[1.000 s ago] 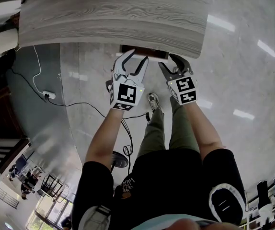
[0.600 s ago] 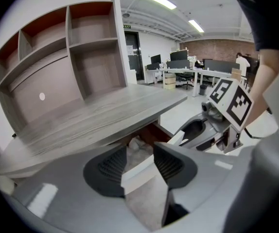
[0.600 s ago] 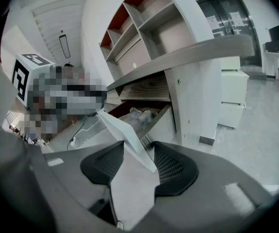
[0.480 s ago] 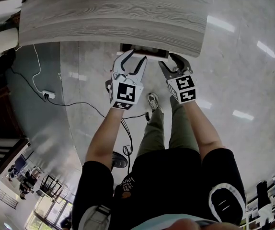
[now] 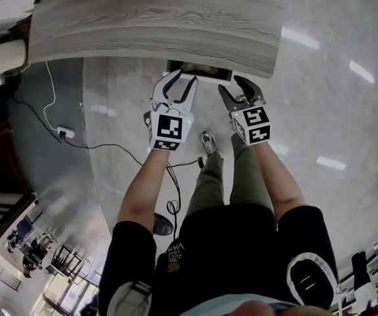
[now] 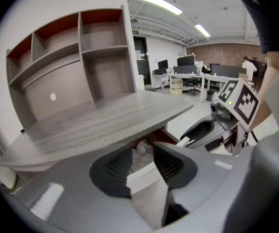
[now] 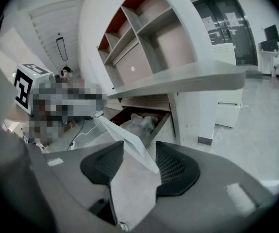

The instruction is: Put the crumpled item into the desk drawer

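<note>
Grey wood-grain table [image 5: 156, 18] fills the 12 o'clock end of the head view, and just under its near edge the drawer [image 5: 205, 73] stands pulled out. Both tools are right up at it! The left tool [image 5: 182, 81] sits at about 11 o'clock of the drawer's front with its jaws spread apart. Its own view shows the drawer's white-edged front panel [image 6: 142, 174] lying across the gap between the pads, and nothing is clamped. The right tool [image 5: 230, 84] is at 1 o'clock of the drawer, its jaws also wide apart. In its own view the white edge of that panel runs away between the two pads with room on the left side, so there's no squeeze there either.

And the crumpled item [image 7: 140, 122]? It lies inside the open drawer, a pale wad resting on the drawer bottom behind the front panel, seen from both gripper views.

At 9 o'clock of the person's arms a dark cable [image 5: 110, 143] trails over the shiny floor [image 5: 321, 97]. A shelf unit [image 6: 81, 57] rises at the table's far side.
</note>
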